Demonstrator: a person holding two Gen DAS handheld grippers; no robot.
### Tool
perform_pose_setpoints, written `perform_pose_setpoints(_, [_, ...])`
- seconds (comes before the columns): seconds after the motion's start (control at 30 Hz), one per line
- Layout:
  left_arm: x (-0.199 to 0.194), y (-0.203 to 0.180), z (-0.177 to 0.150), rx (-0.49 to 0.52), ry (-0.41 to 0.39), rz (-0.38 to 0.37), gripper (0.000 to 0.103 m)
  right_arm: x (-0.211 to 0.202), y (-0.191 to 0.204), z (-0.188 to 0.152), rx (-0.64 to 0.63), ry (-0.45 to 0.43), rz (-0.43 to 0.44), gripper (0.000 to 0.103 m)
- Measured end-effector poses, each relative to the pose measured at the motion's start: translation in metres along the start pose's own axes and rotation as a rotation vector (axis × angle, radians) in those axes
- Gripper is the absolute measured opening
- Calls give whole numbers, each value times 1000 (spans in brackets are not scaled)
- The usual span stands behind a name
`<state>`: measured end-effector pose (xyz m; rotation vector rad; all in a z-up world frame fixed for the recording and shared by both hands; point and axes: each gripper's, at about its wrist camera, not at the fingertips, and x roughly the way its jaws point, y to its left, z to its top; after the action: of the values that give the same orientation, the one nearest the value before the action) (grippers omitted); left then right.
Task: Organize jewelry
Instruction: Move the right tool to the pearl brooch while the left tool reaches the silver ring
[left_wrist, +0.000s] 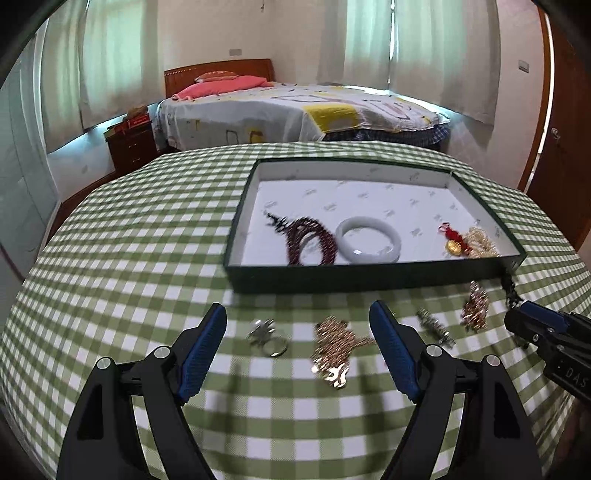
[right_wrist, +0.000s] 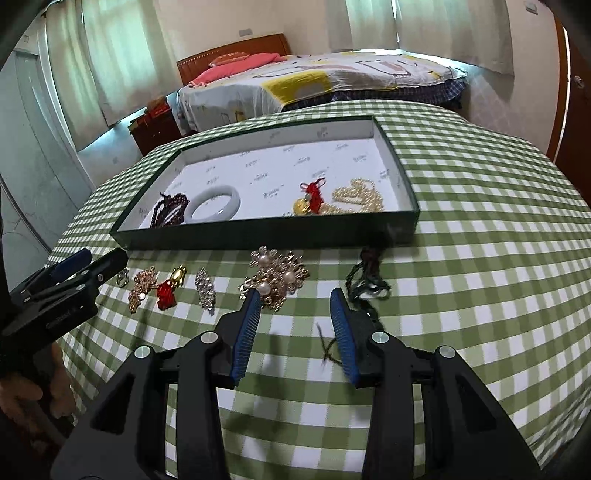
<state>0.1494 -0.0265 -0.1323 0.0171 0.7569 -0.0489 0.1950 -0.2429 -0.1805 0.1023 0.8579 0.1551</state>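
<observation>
A dark green box (left_wrist: 373, 275) (right_wrist: 258, 234) with a white lining holds dark red beads (left_wrist: 312, 240) (right_wrist: 168, 214), a white bangle (left_wrist: 369, 240) (right_wrist: 212, 205), a gold charm with red cord (left_wrist: 452, 242) (right_wrist: 310, 201) and a pearl string (right_wrist: 358, 199). On the checked cloth before it lie a silver ring (left_wrist: 271, 338), a gold brooch (left_wrist: 332, 350) (right_wrist: 142, 288), a red and gold charm (right_wrist: 170, 290), a crystal piece (right_wrist: 205, 290), a pearl brooch (right_wrist: 275, 278) and a dark cord necklace (right_wrist: 365, 284). My left gripper (left_wrist: 297, 325) is open above ring and brooch. My right gripper (right_wrist: 295, 306) is open and empty, between pearl brooch and cord.
The table with the green checked cloth (left_wrist: 129, 258) drops off at its far and side edges. A bed (left_wrist: 295, 110), a wooden nightstand (left_wrist: 131, 147) and a wooden door (left_wrist: 565, 147) stand beyond it. The right gripper's body (left_wrist: 546, 332) shows at the left view's right edge.
</observation>
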Motion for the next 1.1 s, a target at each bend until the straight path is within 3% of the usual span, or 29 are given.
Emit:
perform_pose_setpoints(0.1, [0, 6, -3, -11, 4, 16, 77, 7, 5, 1, 1, 6, 9, 39])
perform_pose_setpoints(0.2, [0, 14, -6, -20, 9, 33, 77, 15, 9, 6, 3, 6, 6, 51])
perform_pose_setpoints(0.67, [13, 34, -15, -40, 60, 68, 77, 45, 27, 17, -81, 24, -65, 60])
perform_pose_setpoints(0.87, [20, 37, -16, -46, 78, 71, 77, 45, 29, 12, -138, 12, -111, 47])
perform_pose_setpoints(0.93, [22, 38, -15, -47, 83, 69, 77, 43, 27, 12, -141, 8, -117, 38])
perform_pose_setpoints(1.1, [25, 38, -14, -50, 98, 44, 77, 42, 25, 11, -138, 3, -105, 38])
